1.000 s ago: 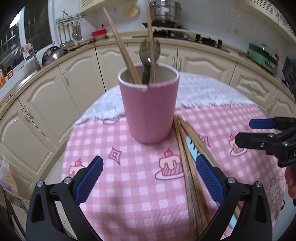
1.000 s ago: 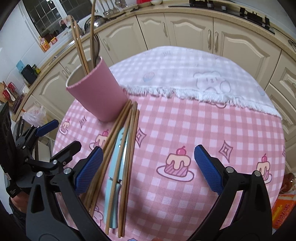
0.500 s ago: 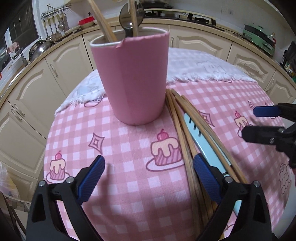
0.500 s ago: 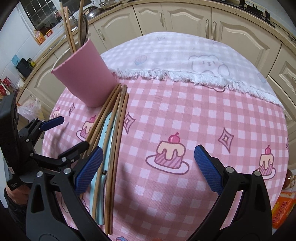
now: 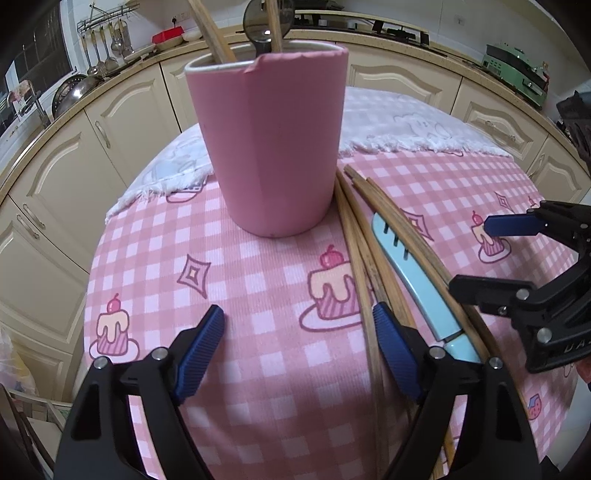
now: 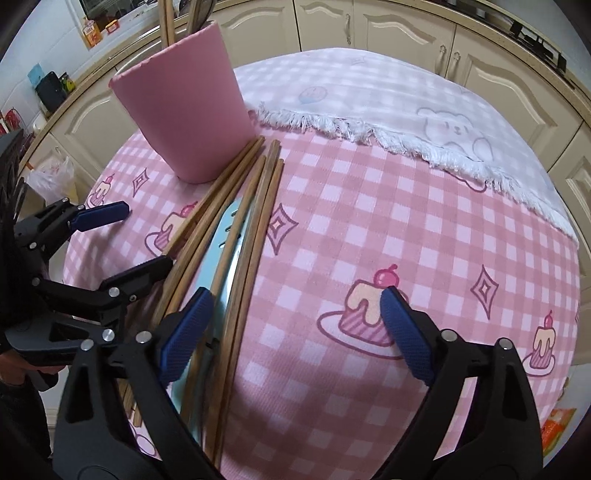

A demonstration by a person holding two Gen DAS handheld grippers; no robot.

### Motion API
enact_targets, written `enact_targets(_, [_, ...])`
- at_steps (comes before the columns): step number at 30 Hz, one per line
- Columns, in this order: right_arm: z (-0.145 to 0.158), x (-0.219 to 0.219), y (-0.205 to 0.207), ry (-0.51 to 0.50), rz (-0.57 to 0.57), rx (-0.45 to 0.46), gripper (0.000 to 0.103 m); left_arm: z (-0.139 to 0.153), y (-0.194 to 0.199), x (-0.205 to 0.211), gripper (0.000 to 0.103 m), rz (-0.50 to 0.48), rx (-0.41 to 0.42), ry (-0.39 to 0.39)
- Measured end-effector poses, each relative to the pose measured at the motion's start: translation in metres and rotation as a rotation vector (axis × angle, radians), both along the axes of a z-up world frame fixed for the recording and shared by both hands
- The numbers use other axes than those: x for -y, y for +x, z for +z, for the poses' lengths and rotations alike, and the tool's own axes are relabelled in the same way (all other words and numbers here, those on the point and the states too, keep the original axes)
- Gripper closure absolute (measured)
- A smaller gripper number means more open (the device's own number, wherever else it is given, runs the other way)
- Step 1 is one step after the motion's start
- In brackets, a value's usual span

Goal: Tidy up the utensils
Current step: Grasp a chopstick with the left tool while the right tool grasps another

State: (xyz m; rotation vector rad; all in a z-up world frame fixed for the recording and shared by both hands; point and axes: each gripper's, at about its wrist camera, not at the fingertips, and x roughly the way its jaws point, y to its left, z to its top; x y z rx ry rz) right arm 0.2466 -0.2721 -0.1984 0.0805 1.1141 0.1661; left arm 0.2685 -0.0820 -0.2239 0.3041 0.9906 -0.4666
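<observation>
1. Here, on the round table's pink checked cloth (image 5: 258, 280), my left gripper (image 5: 299, 350) hangs with its blue pads apart over bare cloth; the jaws have just been closing, and nothing lies between them.
2. My right gripper (image 6: 295, 328) also stands apart, jaws just closing, and it presses on nothing; its left pad sits over the bundle of wooden chopsticks (image 6: 255, 206).
3. The chopsticks lie flat in a loose sheaf on the cloth, far tips touching or just beside the foot of the pink cup (image 5: 269, 147).
4. A pale blue knife (image 5: 417, 280) lies among the chopsticks, parallel to them, its slotted blade towards the cup.
5. The cup stands upright near the table's far edge, just beside the fringe of a white cloth (image 6: 406, 110), and holds more chopsticks (image 5: 218, 40) and a metal spoon (image 5: 264, 22).
6. Cream kitchen cabinets (image 5: 55, 184) curve behind the table.
</observation>
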Motion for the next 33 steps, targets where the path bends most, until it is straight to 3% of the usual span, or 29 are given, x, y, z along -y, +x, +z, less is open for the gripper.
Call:
enact_targets(12, [0.003, -0.004, 0.005, -0.015, 0.018, -0.019, 0.031, 0.001, 0.003, 0.011, 0.023, -0.025, 0.021, 0.06])
enact_targets(18, [0.003, -0.005, 0.01, -0.01, 0.017, -0.022, 0.042, 0.001, 0.003, 0.012, 0.023, -0.024, 0.02, 0.063])
enact_targets(28, [0.004, 0.003, 0.01, -0.035, 0.004, -0.026, 0.045, 0.0, 0.004, 0.011, 0.023, -0.019, 0.02, 0.065])
enact_targets(33, [0.01, 0.011, 0.013, -0.009, -0.024, -0.013, 0.054, 0.001, 0.004, 0.012, 0.023, -0.019, 0.02, 0.067])
